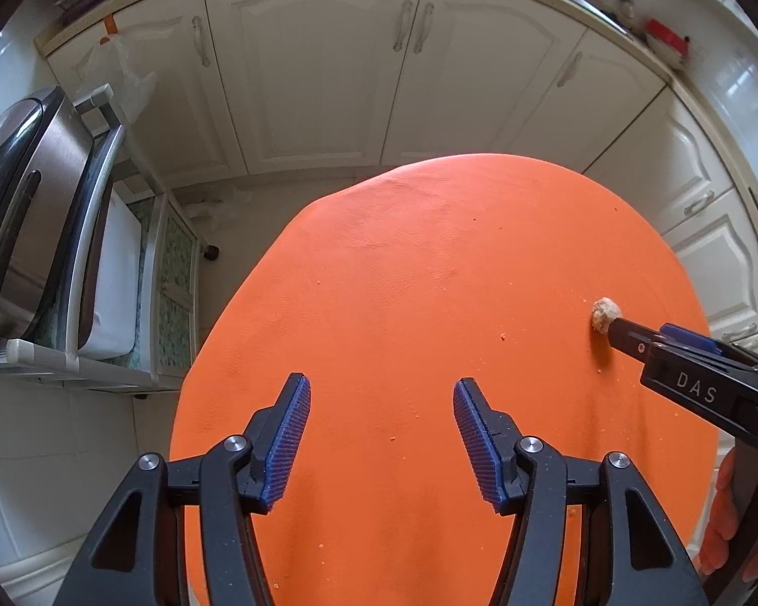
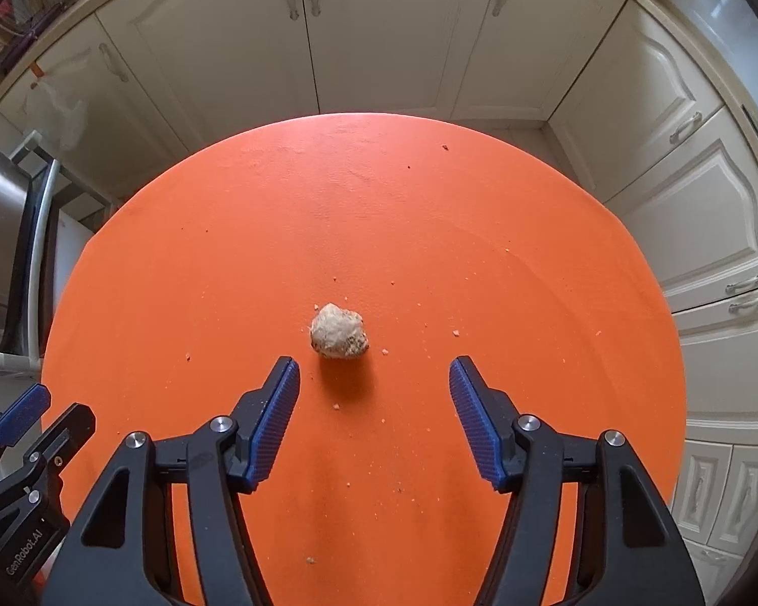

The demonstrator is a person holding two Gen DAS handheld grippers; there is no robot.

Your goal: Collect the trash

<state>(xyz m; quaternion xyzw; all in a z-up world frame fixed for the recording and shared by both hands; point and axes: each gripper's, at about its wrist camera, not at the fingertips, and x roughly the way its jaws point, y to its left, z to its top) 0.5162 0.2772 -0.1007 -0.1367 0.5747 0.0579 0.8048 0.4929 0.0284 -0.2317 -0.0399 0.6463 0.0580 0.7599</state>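
Right wrist: crumb lump (image 2: 338, 332) btwn open fingers (image 2: 278, 419)

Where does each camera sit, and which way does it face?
Left wrist: sits on the left gripper, looks over the orange table toward the cabinets; its open fingers show, and the right gripper enters from the right.
Right wrist: sits on the right gripper, looks at the crumpled lump just ahead of its open fingers; the left gripper shows at lower left.
Shared: table, lump, crumbs, cabinets.
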